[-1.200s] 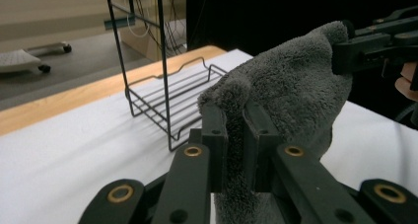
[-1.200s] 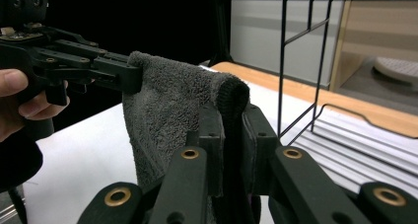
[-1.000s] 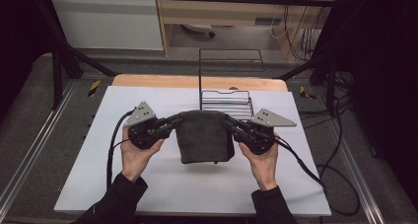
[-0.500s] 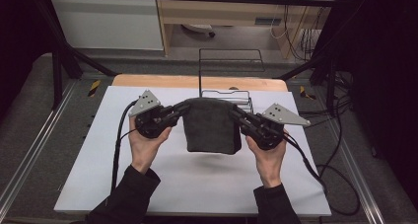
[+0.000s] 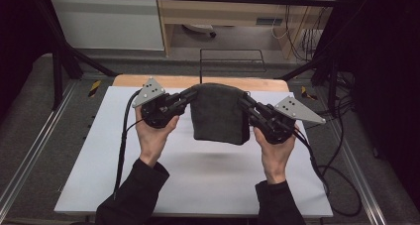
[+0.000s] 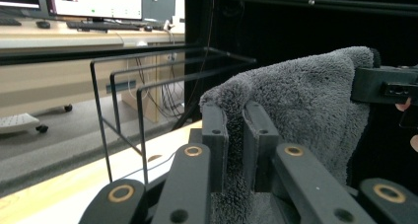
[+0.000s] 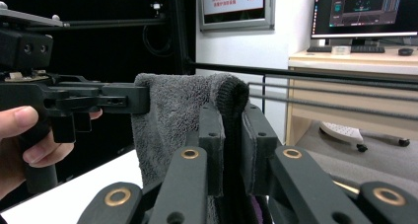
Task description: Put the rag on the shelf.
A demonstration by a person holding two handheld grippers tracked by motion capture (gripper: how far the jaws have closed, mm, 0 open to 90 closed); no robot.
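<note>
Mostly hidden: the wire rack (image 5: 232,61) behind the towel (image 5: 219,113) in the high view; its lower part is covered.
Cut off: the towel's lower edge, at the bottom of both gripper views.
Towel: centre of the high view, hanging above the white table (image 5: 198,180).
Left gripper (image 5: 190,93): pinching the towel's upper left corner.
Right gripper (image 5: 245,102): pinching its upper right corner.
</note>
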